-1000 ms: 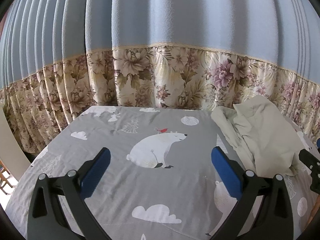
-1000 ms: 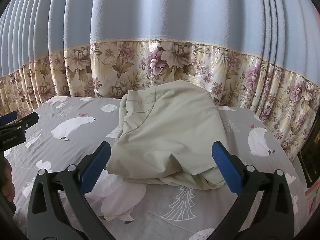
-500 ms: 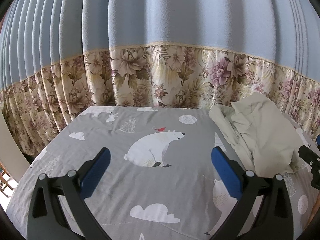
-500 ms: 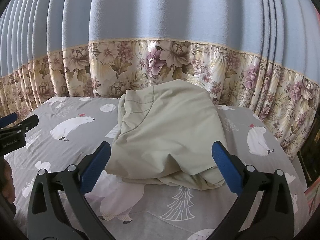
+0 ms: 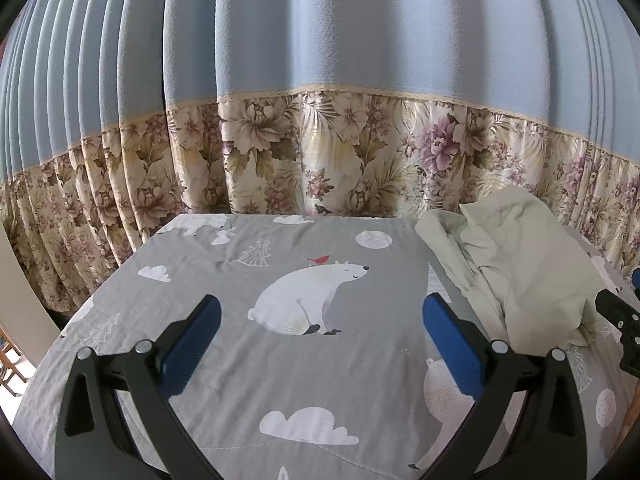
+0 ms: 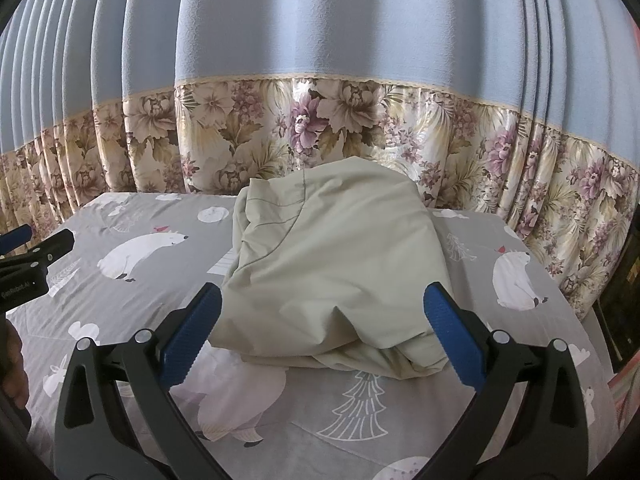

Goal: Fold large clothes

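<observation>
A pale beige-green garment lies in a crumpled heap on the grey bear-print bedsheet. It also shows at the right of the left wrist view. My right gripper is open and empty, held above the sheet just in front of the heap's near edge. My left gripper is open and empty, held over bare sheet to the left of the garment. The right gripper's tip shows at the right edge of the left wrist view, and the left gripper's tip shows at the left edge of the right wrist view.
A blue curtain with a floral lower band hangs close behind the bed's far edge. The bed's left edge drops to the floor. The bed's right edge meets a dark piece of furniture.
Both views have shifted only slightly. The garment has not moved and both grippers stay open.
</observation>
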